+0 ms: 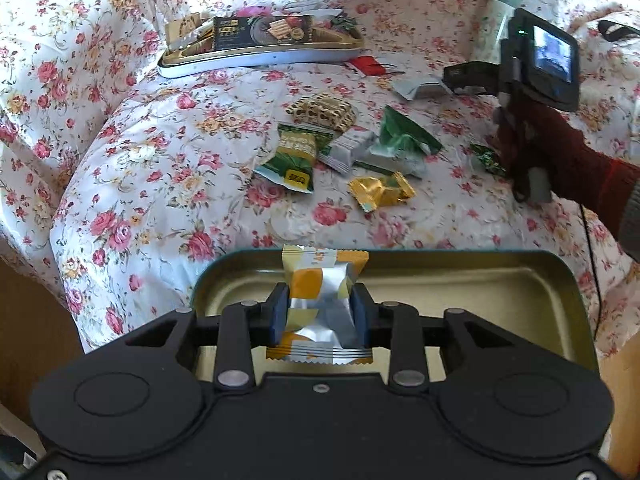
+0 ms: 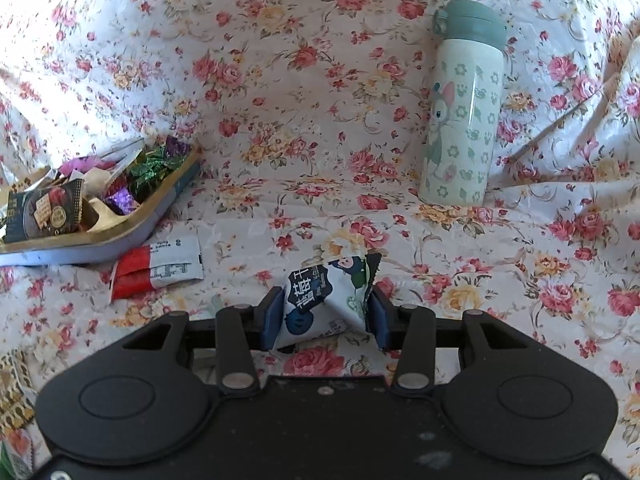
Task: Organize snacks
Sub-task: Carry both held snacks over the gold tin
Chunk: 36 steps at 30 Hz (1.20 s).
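Note:
My left gripper [image 1: 320,300] is shut on an orange-and-silver snack packet [image 1: 320,286] and holds it over an empty green tin with a gold inside [image 1: 480,292]. My right gripper [image 2: 324,312] is shut on a white-and-blue snack packet [image 2: 324,300] just above the floral cloth. It shows in the left wrist view as a black tool [image 1: 532,68] at the right, fingers unclear there. Loose snack packets [image 1: 344,148] lie in a heap on the cloth. A tin lid full of snacks [image 1: 260,44] sits at the back, and also shows at the left of the right wrist view [image 2: 96,200].
A floral cloth [image 2: 280,120] covers the whole surface and rises at the back. A pale green bottle with a cat print [image 2: 460,112] stands at the right. A red-and-white sachet [image 2: 156,268] lies beside the filled tin lid. A brown patterned packet [image 2: 12,392] lies at the left edge.

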Tool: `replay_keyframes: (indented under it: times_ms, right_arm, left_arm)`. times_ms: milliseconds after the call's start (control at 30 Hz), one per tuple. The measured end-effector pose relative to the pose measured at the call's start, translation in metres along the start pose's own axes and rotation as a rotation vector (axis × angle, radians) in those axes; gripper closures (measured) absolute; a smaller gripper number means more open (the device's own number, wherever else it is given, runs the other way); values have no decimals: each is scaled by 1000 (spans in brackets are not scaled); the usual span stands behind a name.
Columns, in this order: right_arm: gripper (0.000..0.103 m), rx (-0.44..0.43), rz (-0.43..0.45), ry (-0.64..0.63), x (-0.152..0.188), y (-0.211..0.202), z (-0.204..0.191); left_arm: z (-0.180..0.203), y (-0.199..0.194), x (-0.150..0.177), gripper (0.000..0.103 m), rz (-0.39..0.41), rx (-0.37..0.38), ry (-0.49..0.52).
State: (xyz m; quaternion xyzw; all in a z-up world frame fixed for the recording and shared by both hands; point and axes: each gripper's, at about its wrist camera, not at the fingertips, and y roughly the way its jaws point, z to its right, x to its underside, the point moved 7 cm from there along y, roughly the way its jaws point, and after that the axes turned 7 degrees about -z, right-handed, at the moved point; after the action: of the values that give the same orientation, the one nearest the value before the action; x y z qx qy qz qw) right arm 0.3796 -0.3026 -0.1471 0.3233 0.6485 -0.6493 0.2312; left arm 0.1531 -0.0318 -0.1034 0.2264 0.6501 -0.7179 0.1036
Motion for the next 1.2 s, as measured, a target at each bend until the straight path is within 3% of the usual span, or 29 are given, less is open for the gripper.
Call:
replay_keyframes:
  times_ms: [300, 600, 933, 1200]
  right_arm:
    - [58, 61, -57, -29, -9, -14, 1]
    - [58, 60, 58, -20, -19, -116, 19]
    - [58, -117, 104, 91, 56, -258, -10]
    - [58, -161, 55, 57, 130, -320, -45]
  left_arm:
    - [2, -14, 19, 61, 18, 12, -13]
    - [-3, -21, 35, 61, 7, 35, -52]
    - [2, -45, 49, 61, 41, 17, -34]
    - [2, -56, 65, 61, 38, 8, -52]
